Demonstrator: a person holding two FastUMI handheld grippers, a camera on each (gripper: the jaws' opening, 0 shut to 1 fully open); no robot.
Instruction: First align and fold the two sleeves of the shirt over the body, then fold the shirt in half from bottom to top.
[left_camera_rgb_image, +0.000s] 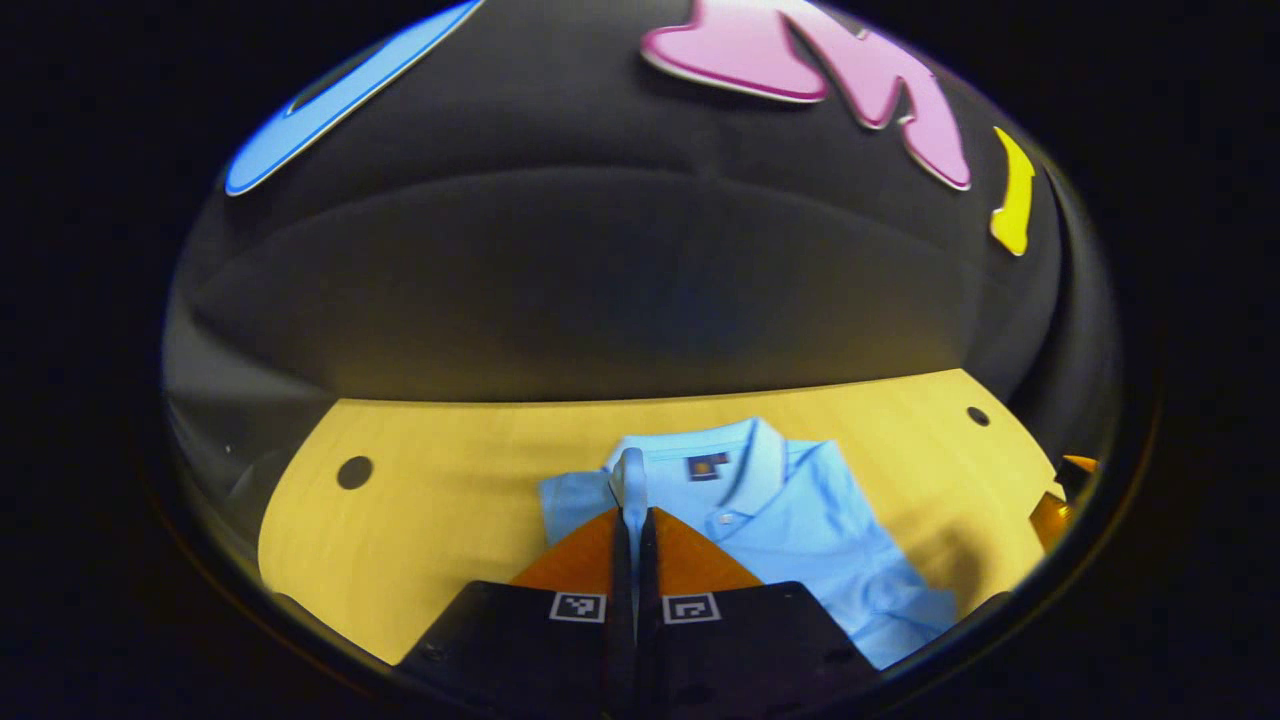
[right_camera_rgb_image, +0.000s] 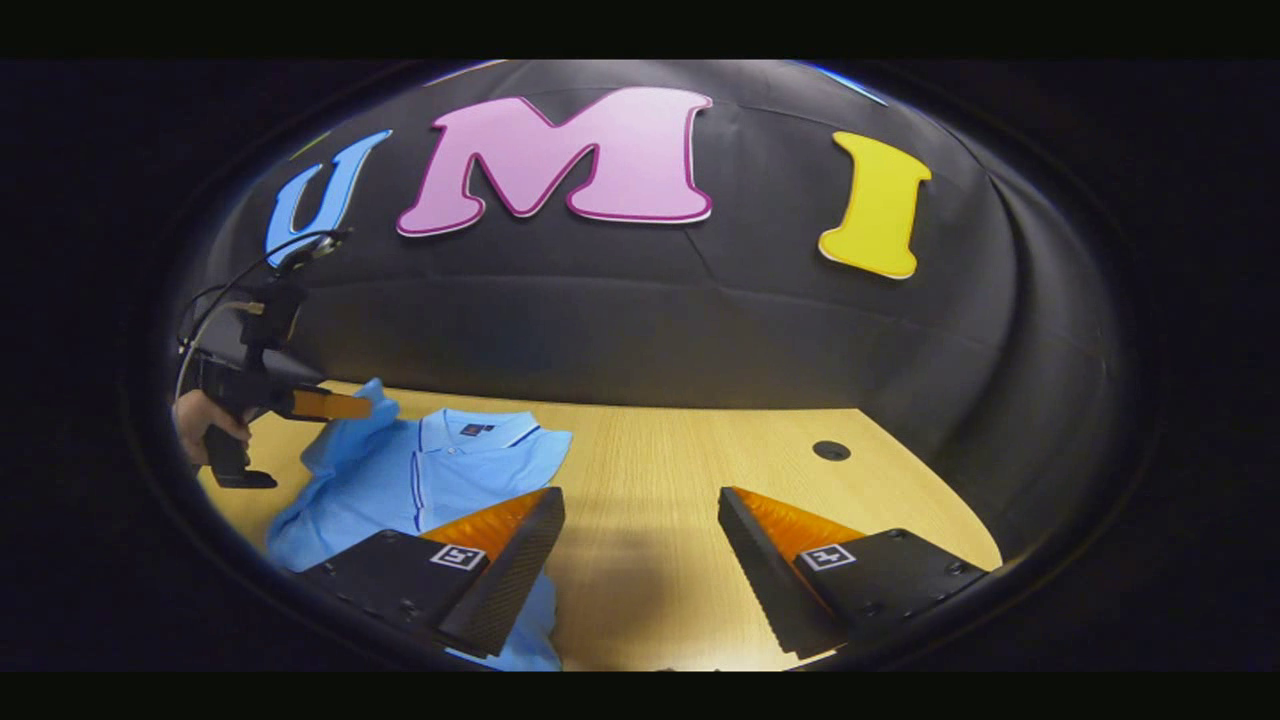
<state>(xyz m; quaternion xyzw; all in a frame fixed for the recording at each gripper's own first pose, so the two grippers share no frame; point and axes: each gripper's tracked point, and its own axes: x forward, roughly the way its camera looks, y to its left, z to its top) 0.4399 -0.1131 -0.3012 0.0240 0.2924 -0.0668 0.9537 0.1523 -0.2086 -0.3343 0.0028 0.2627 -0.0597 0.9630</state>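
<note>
A: What are the fingers of the left gripper (left_camera_rgb_image: 634, 520) doing?

B: They are pressing tight together in the left gripper view, and a pale blue strip of sleeve (left_camera_rgb_image: 630, 478) is sticking up from between their tips. So they are pinching cloth, both sides on it.

A: And from the other side?

B: In the right gripper view that same gripper (right_camera_rgb_image: 352, 405) is hanging above the shirt (right_camera_rgb_image: 420, 470), at the shirt's far left shoulder. The sleeve (right_camera_rgb_image: 368, 402) is rising off the shirt to meet its tip. A hand (right_camera_rgb_image: 200, 425) is gripping the handle behind it, and cables are looping up from its body.

A: The right gripper (right_camera_rgb_image: 640, 540)?

B: Its fingers are standing wide apart, gripping nothing. Bare table (right_camera_rgb_image: 650, 470) is showing in the gap between them. One finger (right_camera_rgb_image: 510, 565) is overlapping the shirt's near edge in the picture; I cannot tell whether it is touching the cloth.

A: Where is the shirt lying?

B: It is lying flat on the wooden table, collar (left_camera_rgb_image: 735, 465) toward the black booth wall. In the left gripper view the shirt (left_camera_rgb_image: 800, 530) is spreading just beyond the fingertips and to their right, with its placket button facing up.

A: Anything else near the shirt?

B: A round hole (right_camera_rgb_image: 831, 450) is sitting in the tabletop well to the shirt's right in the right gripper view.
</note>
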